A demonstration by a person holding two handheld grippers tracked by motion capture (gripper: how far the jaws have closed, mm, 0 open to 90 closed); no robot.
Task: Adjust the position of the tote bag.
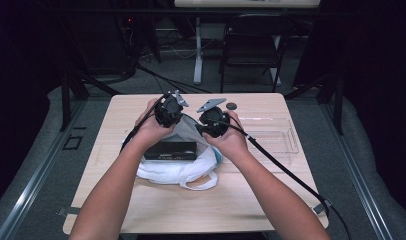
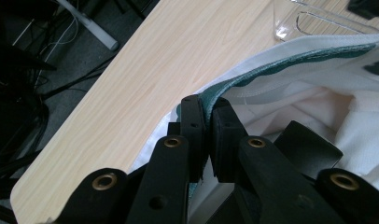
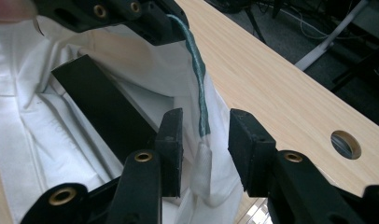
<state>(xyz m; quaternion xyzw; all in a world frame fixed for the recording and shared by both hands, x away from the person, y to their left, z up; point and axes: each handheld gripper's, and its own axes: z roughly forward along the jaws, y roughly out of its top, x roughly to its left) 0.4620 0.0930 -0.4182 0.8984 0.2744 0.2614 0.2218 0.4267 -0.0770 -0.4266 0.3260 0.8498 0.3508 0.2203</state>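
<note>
A white cloth bag [image 1: 177,172] with a teal-trimmed rim [image 2: 290,63] lies mid-table, its mouth facing away from the person. A black box [image 1: 170,150] sits in the mouth, its dark side [image 3: 101,109] seen inside the white lining. My left gripper [image 1: 173,117] is shut on the rim [image 2: 207,112], the fabric pinched between its two pads. My right gripper [image 1: 211,127] is close beside it, open. Its jaws stand on either side of the hanging rim edge [image 3: 204,133] without clamping it. The left gripper [image 3: 131,18] holds the same rim just above.
A clear plastic tray [image 1: 273,142] stands to the right of the bag, its corner [image 2: 283,28] near the rim. A round hole [image 1: 232,105] is in the tabletop behind the grippers. Bare wood [image 1: 201,205] lies toward the person. A chair and a table leg stand beyond the far edge.
</note>
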